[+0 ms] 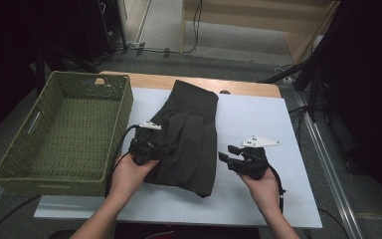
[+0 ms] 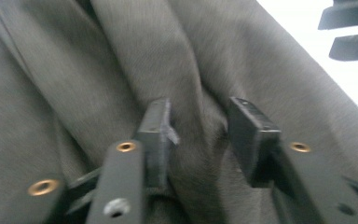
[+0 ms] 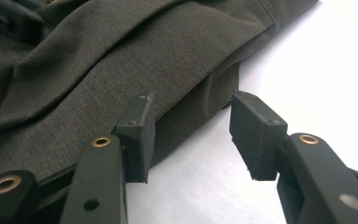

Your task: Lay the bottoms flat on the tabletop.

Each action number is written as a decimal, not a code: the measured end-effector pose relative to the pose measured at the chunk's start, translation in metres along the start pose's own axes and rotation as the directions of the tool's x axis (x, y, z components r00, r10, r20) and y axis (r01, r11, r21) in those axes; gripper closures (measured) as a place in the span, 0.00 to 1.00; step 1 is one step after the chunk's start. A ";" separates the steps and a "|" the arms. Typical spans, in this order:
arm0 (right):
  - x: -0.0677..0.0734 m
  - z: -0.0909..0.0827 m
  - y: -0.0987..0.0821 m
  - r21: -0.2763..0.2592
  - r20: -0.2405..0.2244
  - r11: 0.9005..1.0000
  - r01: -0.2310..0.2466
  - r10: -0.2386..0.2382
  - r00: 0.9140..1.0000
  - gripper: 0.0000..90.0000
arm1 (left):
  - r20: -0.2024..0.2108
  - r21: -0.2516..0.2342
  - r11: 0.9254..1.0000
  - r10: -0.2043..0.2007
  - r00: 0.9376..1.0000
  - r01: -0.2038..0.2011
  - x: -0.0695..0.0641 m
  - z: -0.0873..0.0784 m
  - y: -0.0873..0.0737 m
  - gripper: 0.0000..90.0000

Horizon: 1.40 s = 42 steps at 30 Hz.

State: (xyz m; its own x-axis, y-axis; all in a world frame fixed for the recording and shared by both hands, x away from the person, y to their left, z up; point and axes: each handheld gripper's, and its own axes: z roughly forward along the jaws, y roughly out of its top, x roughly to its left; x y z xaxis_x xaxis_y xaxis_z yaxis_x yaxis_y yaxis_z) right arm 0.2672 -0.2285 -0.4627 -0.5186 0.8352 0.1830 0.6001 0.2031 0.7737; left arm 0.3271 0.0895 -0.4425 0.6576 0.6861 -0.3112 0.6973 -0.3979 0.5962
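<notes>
Leftmost, a green woven basket (image 1: 64,134) sat on the bench. Beside it the left tool (image 2: 198,126) stood part open, a fold of the dark grey folded garment (image 1: 191,139) between its pads. The right tool (image 3: 191,135) gaped empty at the garment's edge.

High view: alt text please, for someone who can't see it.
A dark folded garment lies on a white mat on a table, with a person's two grippers at its near end: the left gripper on the cloth, the right gripper just beside its edge, jaws apart. An empty green woven basket sits to the left.
</notes>
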 end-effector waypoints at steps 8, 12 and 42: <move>0.001 -0.001 0.001 -0.008 0.003 1.000 -0.001 0.001 1.000 0.54 | 0.053 -0.003 0.999 0.035 0.998 -0.035 -0.012 -0.010 0.006 0.99; 0.001 -0.003 0.007 -0.026 0.003 1.000 -0.008 0.008 1.000 0.55 | 0.070 -0.032 0.997 0.078 0.995 -0.076 -0.029 -0.020 0.011 0.99; 0.025 0.056 0.057 -0.010 -0.052 1.000 0.005 -0.006 0.999 0.57 | 0.090 -0.022 0.976 0.218 0.972 -0.217 -0.083 0.033 -0.006 0.97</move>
State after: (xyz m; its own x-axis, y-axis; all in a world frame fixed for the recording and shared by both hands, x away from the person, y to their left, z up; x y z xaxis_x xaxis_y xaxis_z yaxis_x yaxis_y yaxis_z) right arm 0.3229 -0.1672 -0.4480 -0.5528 0.8065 0.2096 0.5912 0.2023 0.7807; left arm 0.2775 0.0149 -0.4445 0.8165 0.5254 -0.2392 0.5318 -0.5234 0.6658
